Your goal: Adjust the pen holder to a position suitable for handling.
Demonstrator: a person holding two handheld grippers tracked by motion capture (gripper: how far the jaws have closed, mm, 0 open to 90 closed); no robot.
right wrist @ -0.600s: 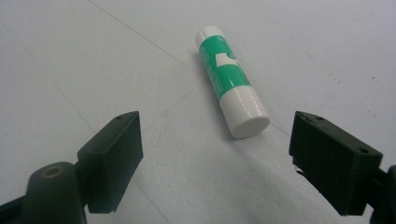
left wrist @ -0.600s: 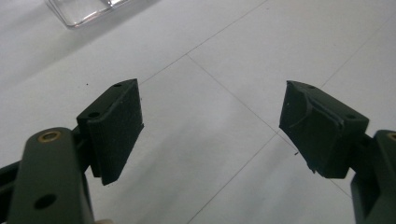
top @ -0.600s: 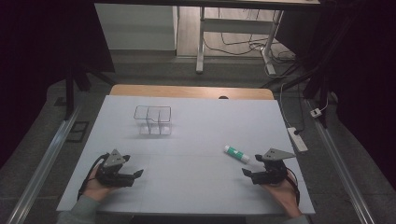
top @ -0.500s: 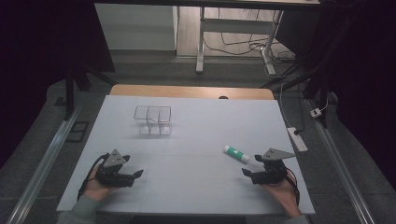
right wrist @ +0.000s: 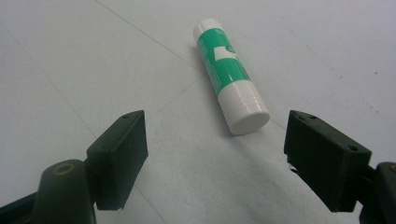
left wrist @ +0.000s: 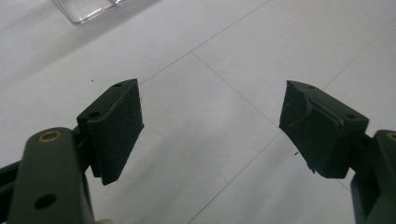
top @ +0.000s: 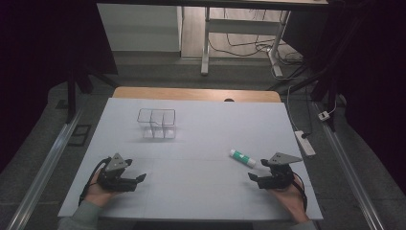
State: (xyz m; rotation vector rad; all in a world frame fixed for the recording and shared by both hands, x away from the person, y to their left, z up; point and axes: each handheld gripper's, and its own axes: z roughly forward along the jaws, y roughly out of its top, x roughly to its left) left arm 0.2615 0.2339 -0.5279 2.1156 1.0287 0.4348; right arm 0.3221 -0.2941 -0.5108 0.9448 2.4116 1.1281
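White sheeting covers the counter point(top: 201, 143), and on it, toward the right, lies a green-and-white glue stick point(top: 242, 157) on its side. It rests just beyond the right tongs point(top: 253, 178) — near them but apart, a little ahead and toward the middle of the counter. In the right gripper view the stick point(right wrist: 229, 74) lies flat between and beyond the two black jaws, its white cap end nearest the camera, touching neither jaw. Those right tongs point(right wrist: 215, 154) stand spread wide and hold nothing.

The left tongs point(top: 139, 179) rest low near the front left of the counter, well apart from the stick. In the left gripper view they point(left wrist: 210, 130) are likewise parted, with bare white surface between the jaws.

A clear plastic organiser point(top: 156, 122) with compartments stands farther back, left of centre; its corner point(left wrist: 93, 8) is cut off at the top edge of the left gripper view. The printing on the stick's label is too small to read.

Both hands come in from the bottom edge — the left hand point(top: 98, 191) in a grey-green sleeve, the right hand point(top: 287, 197) palm-in — each gripping its tool close to the surface, jaws pointing inward toward the centre.
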